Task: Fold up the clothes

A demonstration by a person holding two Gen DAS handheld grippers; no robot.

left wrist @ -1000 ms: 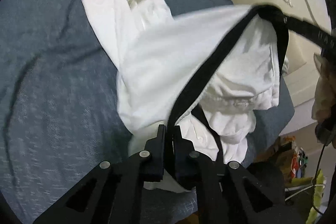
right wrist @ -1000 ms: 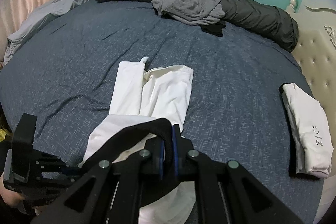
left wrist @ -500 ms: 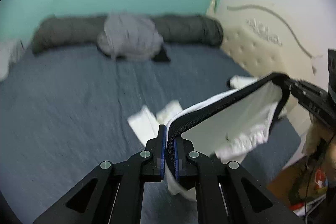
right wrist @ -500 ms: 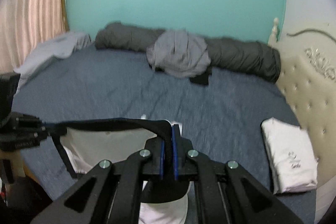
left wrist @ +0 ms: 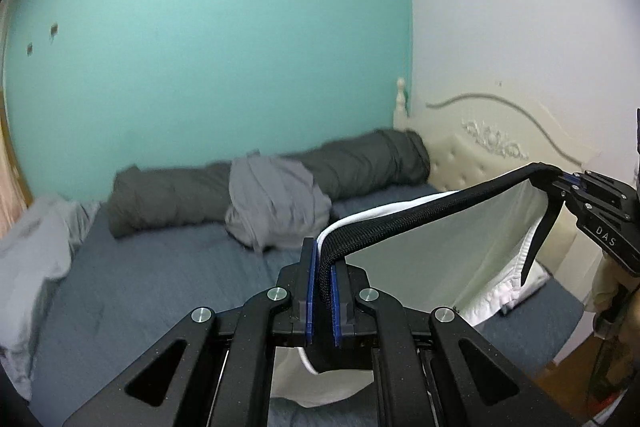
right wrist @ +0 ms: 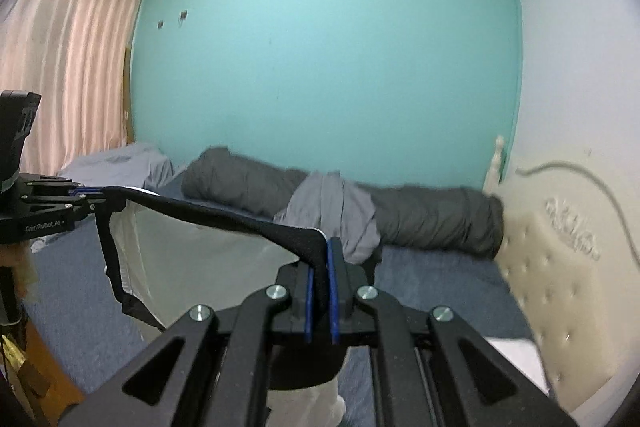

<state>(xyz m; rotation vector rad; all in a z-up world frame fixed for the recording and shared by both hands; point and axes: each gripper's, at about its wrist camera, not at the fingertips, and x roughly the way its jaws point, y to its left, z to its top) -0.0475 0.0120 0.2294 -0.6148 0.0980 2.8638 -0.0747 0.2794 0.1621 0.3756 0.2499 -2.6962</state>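
A pair of white trousers (left wrist: 436,259) with a black waistband (left wrist: 420,219) hangs in the air above the blue bed (left wrist: 160,283). My left gripper (left wrist: 323,283) is shut on one end of the waistband. My right gripper (right wrist: 320,279) is shut on the other end of the waistband (right wrist: 224,217). The band is stretched taut between them. The white legs (right wrist: 192,259) hang below. Each gripper shows in the other's view: the right one (left wrist: 568,187) at the right edge, the left one (right wrist: 86,197) at the left edge.
A rolled dark grey duvet (right wrist: 432,219) lies along the teal wall with a grey garment (right wrist: 332,215) heaped on it. A light grey sheet (left wrist: 32,259) lies at the left. A cream padded headboard (right wrist: 560,267) stands at the right. A folded white garment (right wrist: 516,355) lies near it.
Both grippers have lifted the trousers off the bed and tilted up toward the wall. The waistband has been pulled taut and the legs now hang free.
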